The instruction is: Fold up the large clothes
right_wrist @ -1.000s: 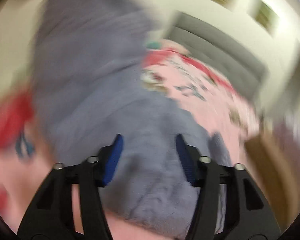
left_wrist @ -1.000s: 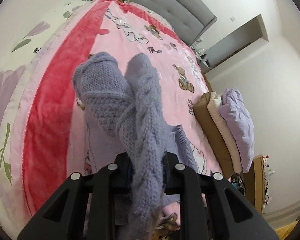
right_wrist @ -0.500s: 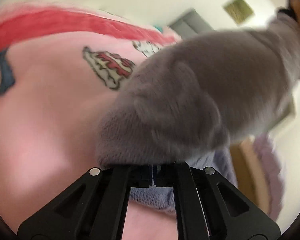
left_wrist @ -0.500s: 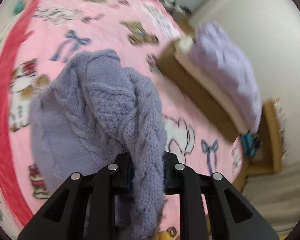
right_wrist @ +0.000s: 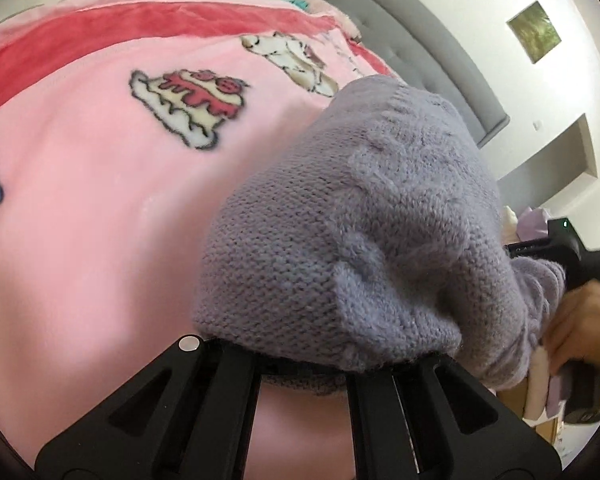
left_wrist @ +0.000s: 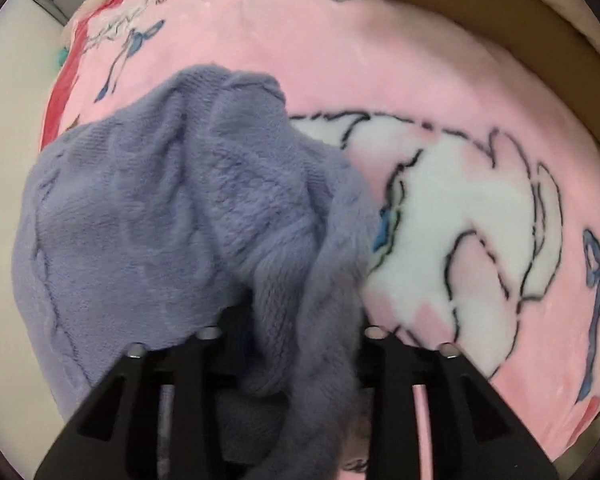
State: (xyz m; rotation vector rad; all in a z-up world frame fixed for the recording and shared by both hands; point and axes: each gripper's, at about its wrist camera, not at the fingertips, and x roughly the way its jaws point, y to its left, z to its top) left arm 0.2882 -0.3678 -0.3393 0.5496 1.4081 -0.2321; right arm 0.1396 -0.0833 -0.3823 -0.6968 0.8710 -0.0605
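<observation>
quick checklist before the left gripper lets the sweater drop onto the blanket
1. Left gripper loosening: ok, its jaws have just been opening, knit still hanging between them.
2. Right gripper pinching the sweater: ok, shut on the knit edge.
3. Landing spot on the pink blanket free of other things: ok.
4. Folded stack apart from the sweater: ok.
5. Sweater flat: not ok, bunched in a heap.
6. Sleeves tucked in: cannot tell.

Fuzzy cable-knit wool sweater (left_wrist: 172, 216); plush fleece blanket (left_wrist: 420, 80), matt
</observation>
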